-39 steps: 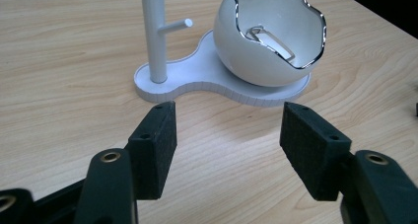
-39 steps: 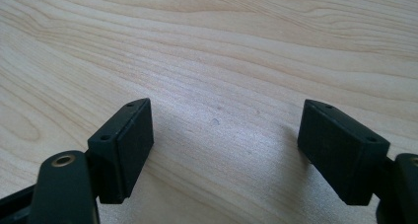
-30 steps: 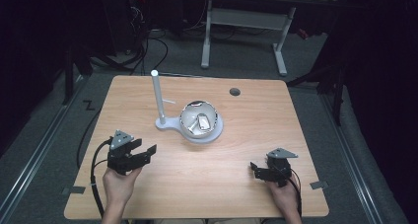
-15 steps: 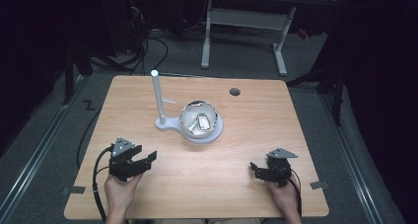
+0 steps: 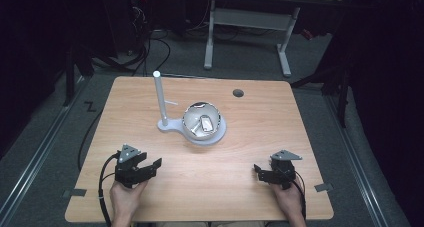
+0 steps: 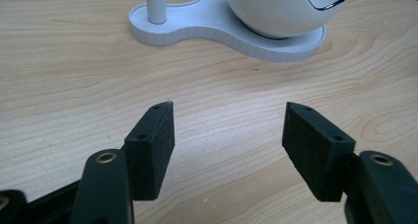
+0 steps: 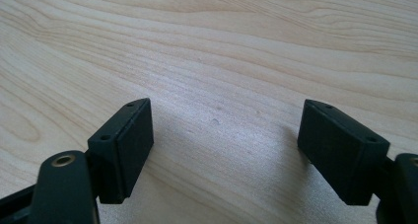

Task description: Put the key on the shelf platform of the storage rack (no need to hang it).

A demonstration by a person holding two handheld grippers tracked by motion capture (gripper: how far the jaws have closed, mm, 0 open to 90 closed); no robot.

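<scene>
Left gripper (image 5: pixel 151 165) low over the near left part of the table, held in the person's left hand (image 5: pixel 125 197); jaws spread wide, nothing between them, bare wood under the gap (image 6: pixel 227 135). Right gripper (image 5: pixel 258 171) near the front right edge, in the right hand (image 5: pixel 287 199); jaws likewise wide apart and empty (image 7: pixel 224 130), only wood grain ahead of them. Both grippers well apart from each other.

White stand (image 5: pixel 197 135) sits mid-table, beyond the left gripper and well apart from both. Flat white base, a slim upright white post (image 5: pixel 160 99) at its left end, a round white bowl (image 5: pixel 201 121) at its right end. Bowl has a metal-edged opening on top; a pale object lies inside, too small to identify. In the left gripper view the base (image 6: pixel 276 46) and bowl underside (image 6: pixel 276 9) lie straight ahead, open wood between them and the jaws. Nothing stands in the way.

Table (image 5: pixel 300 137): light wood, rectangular, with a dark round cable hole (image 5: pixel 238 93) near the far edge. Tape strips at the front corners. Floor grey. Cables (image 5: pixel 150 47) trail on the floor behind the table; white legs of another desk (image 5: pixel 250 22) farther back. Surroundings dark.
</scene>
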